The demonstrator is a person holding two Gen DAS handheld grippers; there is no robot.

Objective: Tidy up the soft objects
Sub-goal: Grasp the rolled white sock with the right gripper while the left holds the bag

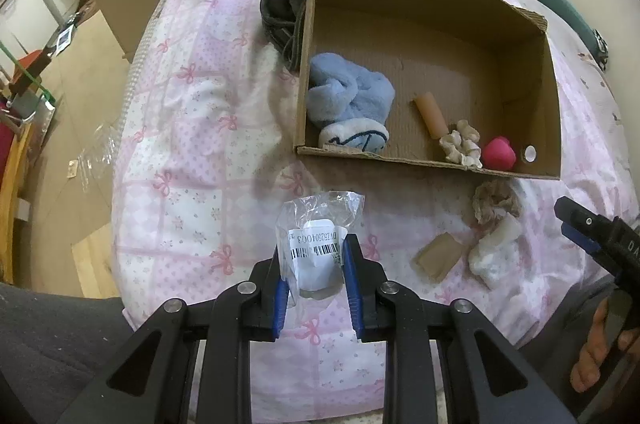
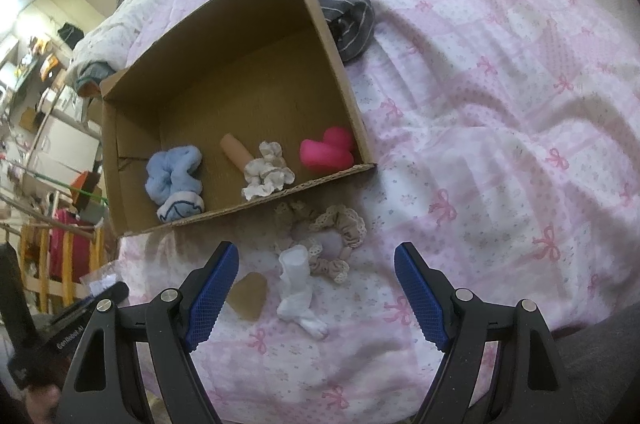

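Box: towel, scrunchie | left hand-held gripper pinching bag, seemingly | right agape

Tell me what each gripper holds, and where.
Left gripper pinches the clear bag at its lower, labelled part. Right gripper is open, holding nothing.

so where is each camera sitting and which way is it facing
Left wrist: on the left gripper, angled down at the bed; shut on a clear packet, cardboard box beyond; the right gripper and fingers show at right.
Right wrist: on the open right gripper, angled down at a white sock, a beige scrunchie and a tan pad.
Shared: box, blue towel, pink sponge.
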